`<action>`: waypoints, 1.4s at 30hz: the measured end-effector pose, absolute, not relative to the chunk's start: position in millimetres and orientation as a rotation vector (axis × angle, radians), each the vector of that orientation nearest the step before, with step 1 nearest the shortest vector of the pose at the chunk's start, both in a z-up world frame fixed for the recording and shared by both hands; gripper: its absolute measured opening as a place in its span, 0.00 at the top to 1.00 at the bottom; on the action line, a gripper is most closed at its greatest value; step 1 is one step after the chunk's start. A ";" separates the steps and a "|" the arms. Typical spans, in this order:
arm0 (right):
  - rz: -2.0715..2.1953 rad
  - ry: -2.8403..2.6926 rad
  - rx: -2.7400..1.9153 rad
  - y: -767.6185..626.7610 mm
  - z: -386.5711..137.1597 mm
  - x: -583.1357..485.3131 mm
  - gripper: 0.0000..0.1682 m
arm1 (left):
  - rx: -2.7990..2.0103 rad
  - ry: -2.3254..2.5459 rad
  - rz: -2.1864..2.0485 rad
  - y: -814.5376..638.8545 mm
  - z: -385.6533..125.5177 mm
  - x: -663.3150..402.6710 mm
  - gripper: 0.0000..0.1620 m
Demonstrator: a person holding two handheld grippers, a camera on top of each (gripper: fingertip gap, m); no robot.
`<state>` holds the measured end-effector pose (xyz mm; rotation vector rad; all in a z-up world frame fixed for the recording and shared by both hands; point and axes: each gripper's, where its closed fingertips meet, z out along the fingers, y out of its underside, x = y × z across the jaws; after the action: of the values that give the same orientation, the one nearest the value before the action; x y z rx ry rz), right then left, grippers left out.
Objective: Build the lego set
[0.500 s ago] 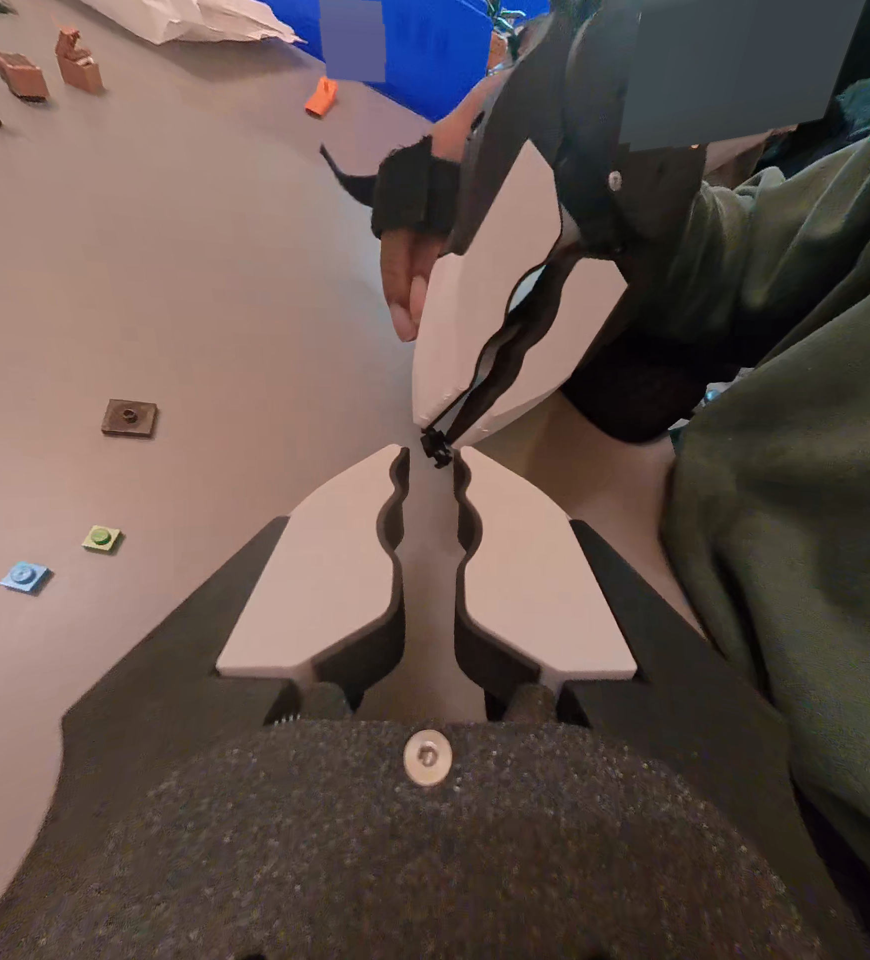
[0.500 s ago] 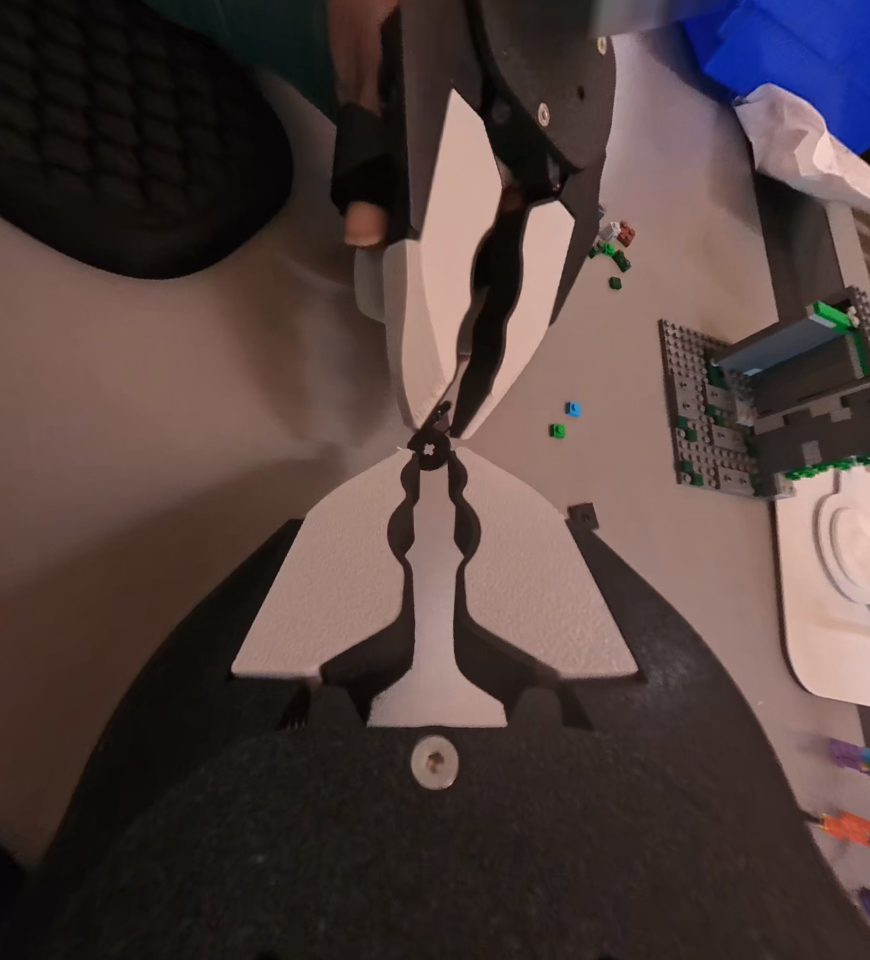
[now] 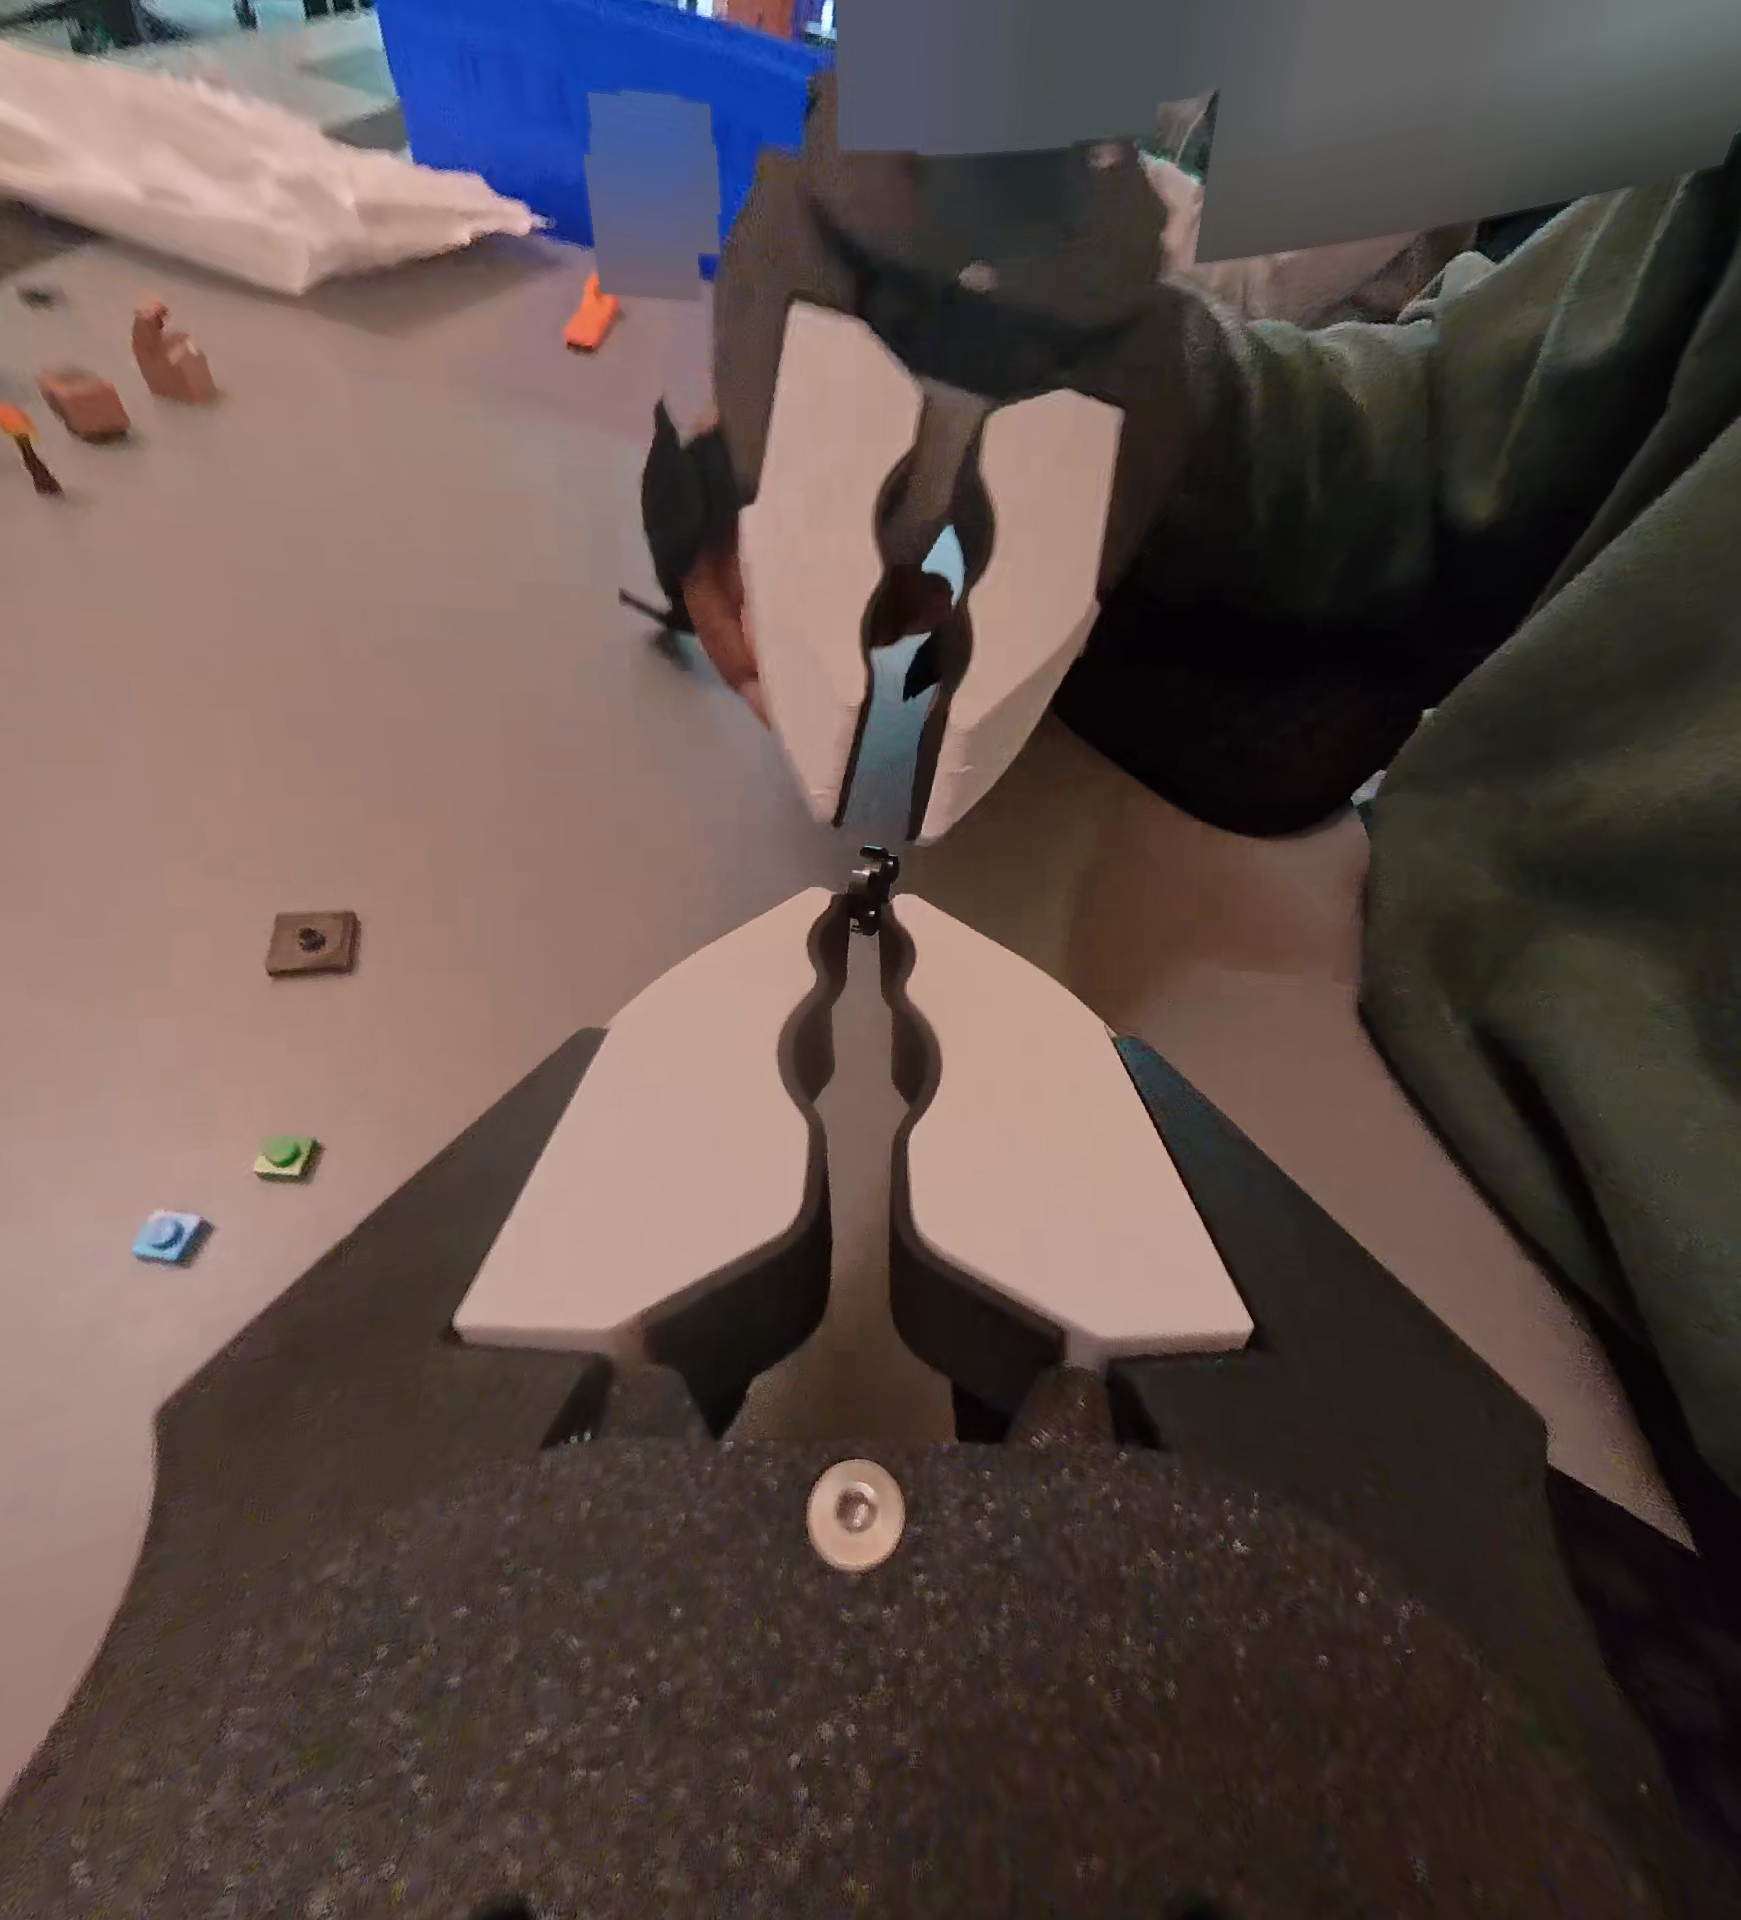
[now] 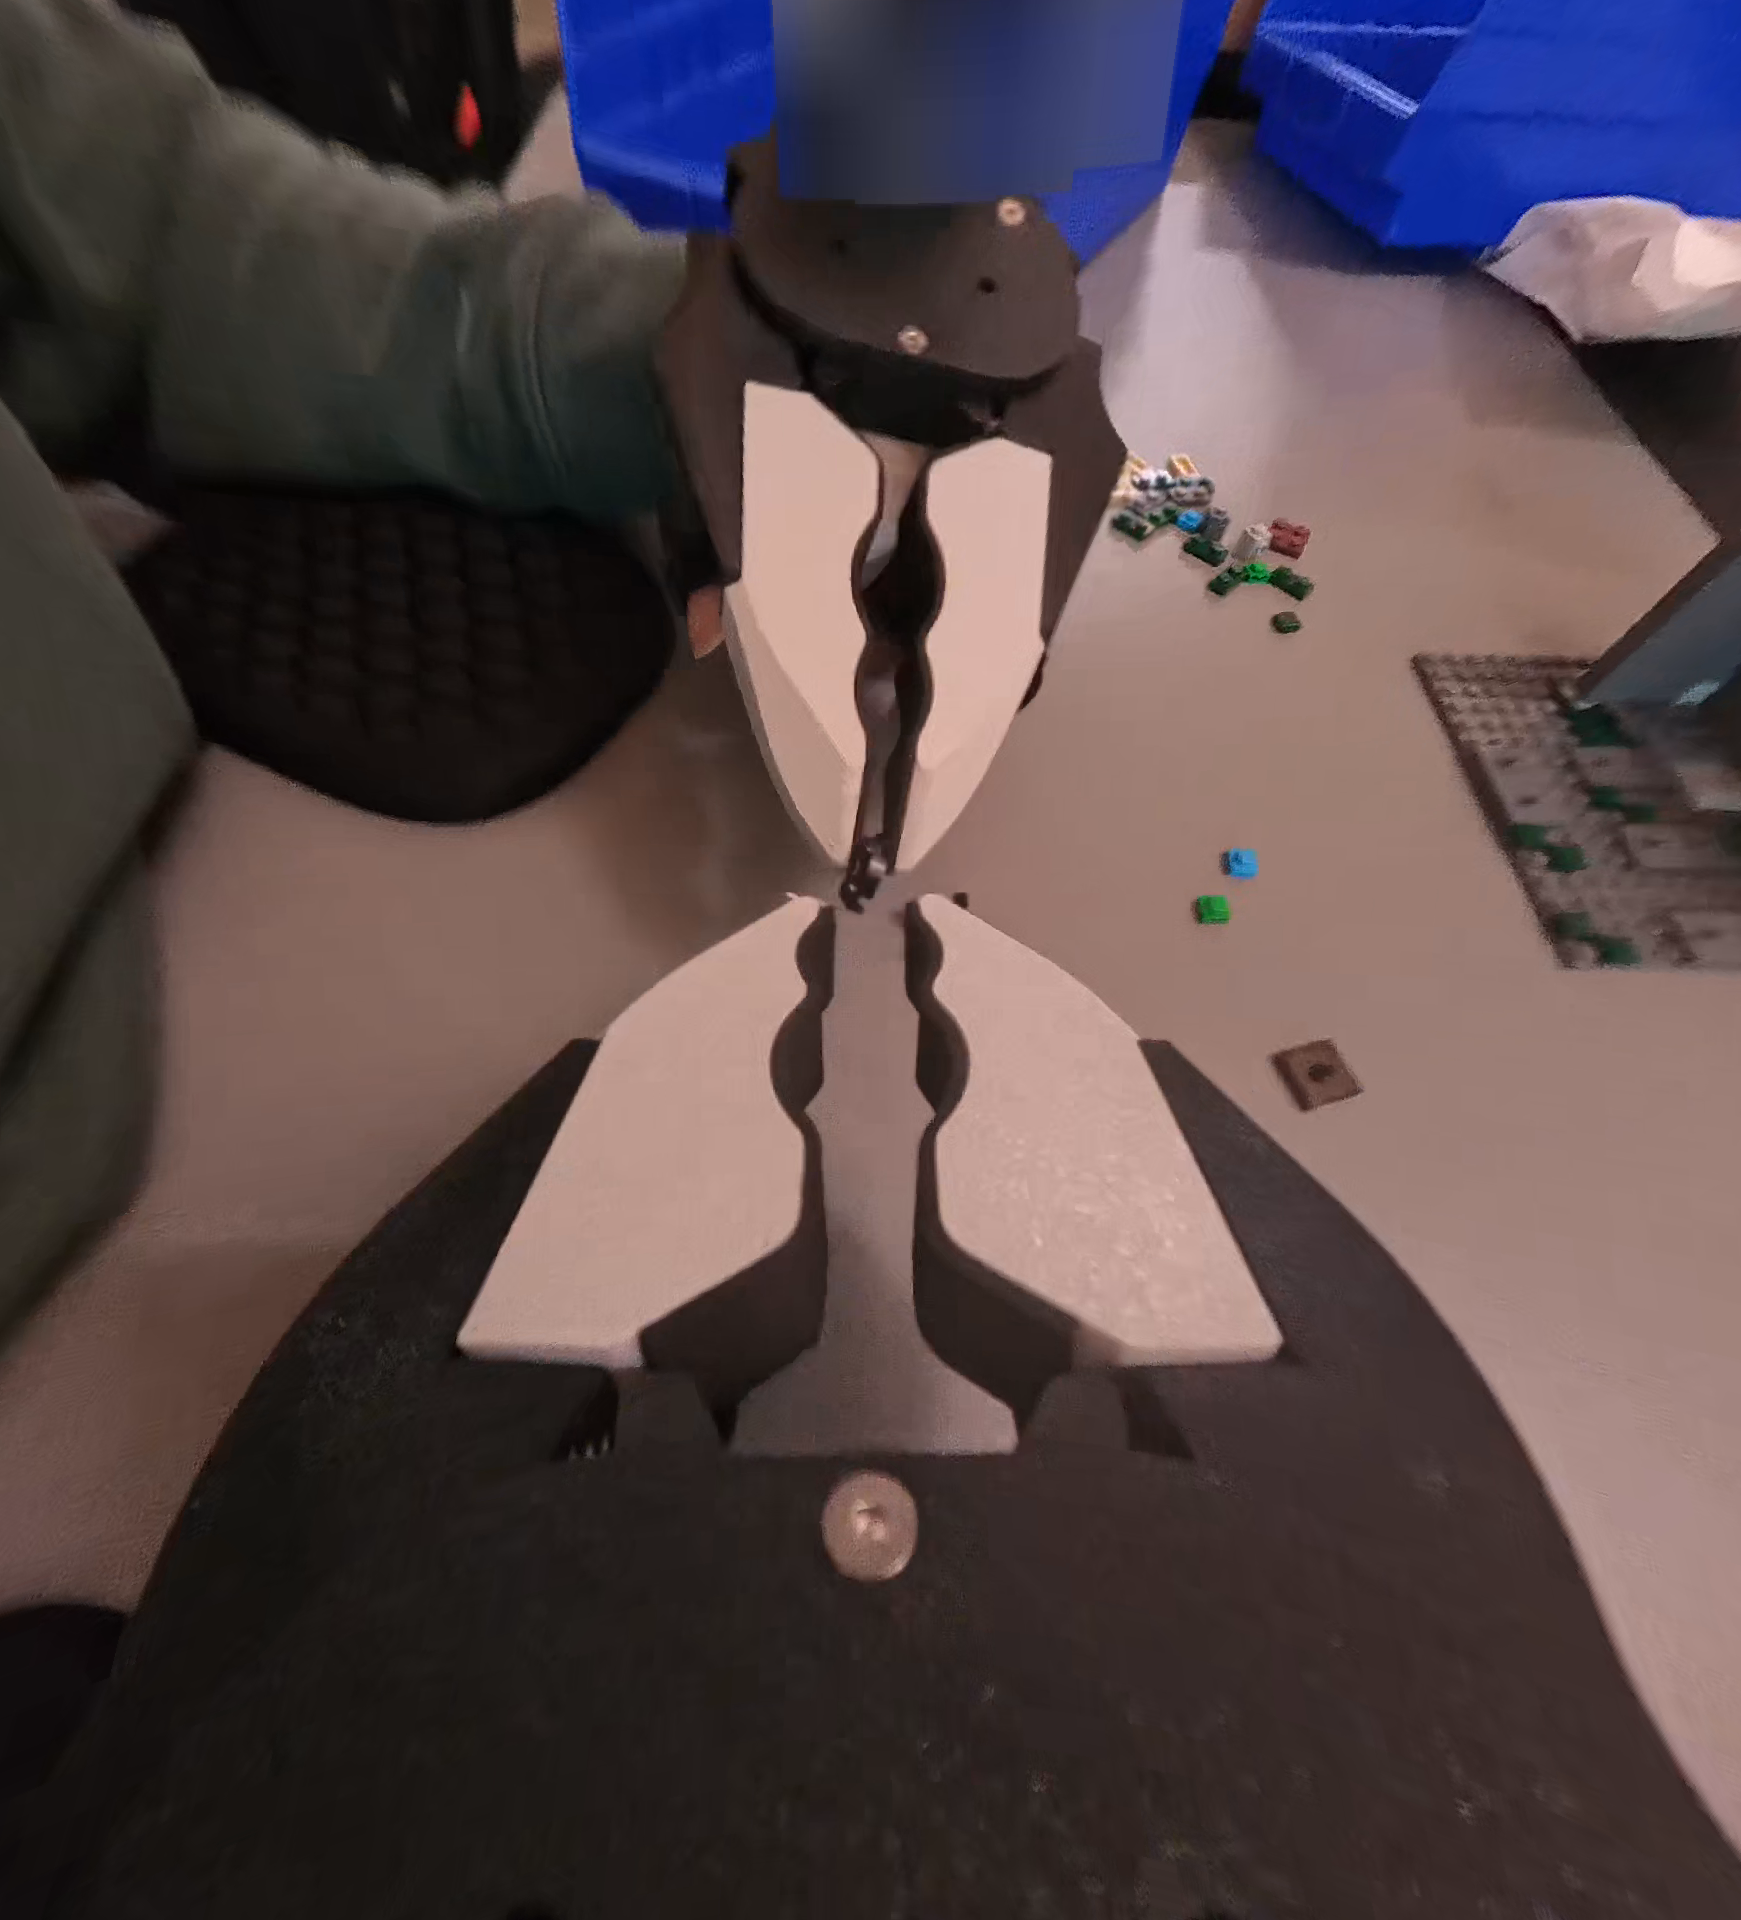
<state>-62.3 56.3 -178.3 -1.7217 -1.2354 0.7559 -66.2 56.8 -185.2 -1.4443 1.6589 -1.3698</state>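
Handoff done: tiny black piece (image 3: 868, 891) moved from right gripper (image 4: 864, 912) (now parted, empty) to left gripper (image 3: 866, 914), pinched at tips. Grey build (image 4: 1676, 769) partial; loose bricks (image 4: 1214, 540) left.

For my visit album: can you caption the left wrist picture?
Left claw pinches a tiny black Lego piece just below the open right claw, above a grey table.

the left gripper (image 3: 864, 914) has matt white plastic fingers (image 3: 679, 1153) on a grainy black body with a shiny metal screw (image 3: 854, 1512), over a smooth matt grey table (image 3: 253, 707), beside a soft green cloth sleeve (image 3: 1614, 727).
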 end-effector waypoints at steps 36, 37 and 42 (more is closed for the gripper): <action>1.190 -0.489 -2.053 77.7 -193.4 -33.7 0.97 | -1.550 1.911 -0.728 88.4 -249.0 -81.8 0.90; 1.191 -0.487 -2.060 77.6 -194.8 -34.1 0.97 | -1.542 1.906 -0.724 89.2 -248.6 -81.3 0.90; 1.182 -0.474 -2.077 78.3 -199.1 -38.6 0.97 | -1.401 1.801 -0.760 89.7 -221.9 -71.9 0.90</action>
<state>-38.6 78.3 -199.1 -2.0775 -0.4744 1.1822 -71.9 89.7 -221.9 -1.4007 1.8013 -0.7598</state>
